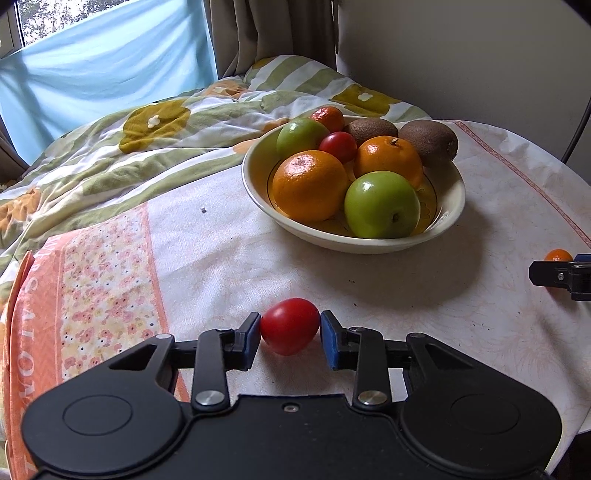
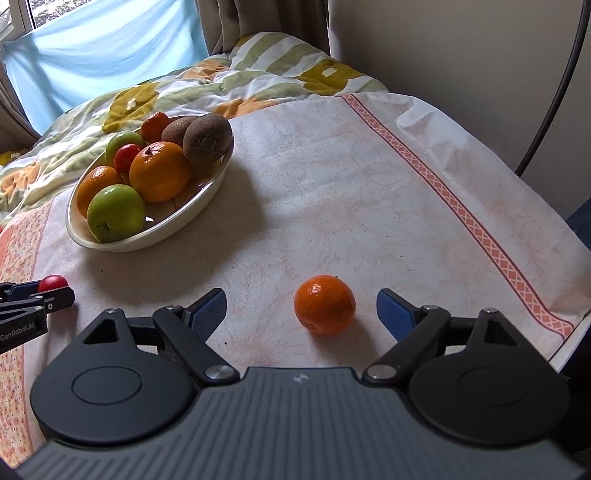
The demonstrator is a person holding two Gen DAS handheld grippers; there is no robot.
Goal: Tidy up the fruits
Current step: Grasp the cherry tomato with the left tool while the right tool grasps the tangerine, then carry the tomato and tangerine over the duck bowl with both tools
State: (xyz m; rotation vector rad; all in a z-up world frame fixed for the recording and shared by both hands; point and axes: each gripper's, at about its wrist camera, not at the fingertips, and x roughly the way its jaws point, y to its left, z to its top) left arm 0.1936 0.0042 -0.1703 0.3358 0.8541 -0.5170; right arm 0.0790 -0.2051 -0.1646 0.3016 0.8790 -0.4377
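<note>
Between the left claw's pads sits a red tomato.

This is a bedroom in a home. A bed with a rumpled floral quilt lies just beside a table under a printed tablecloth, with brown curtains and a blue cloth covering the window behind.

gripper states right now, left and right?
Left gripper: closed around the small red tomato on the tablecloth; the pads look in contact.
Right gripper: open wide, straddling the small orange mandarin, touching nothing.
</note>
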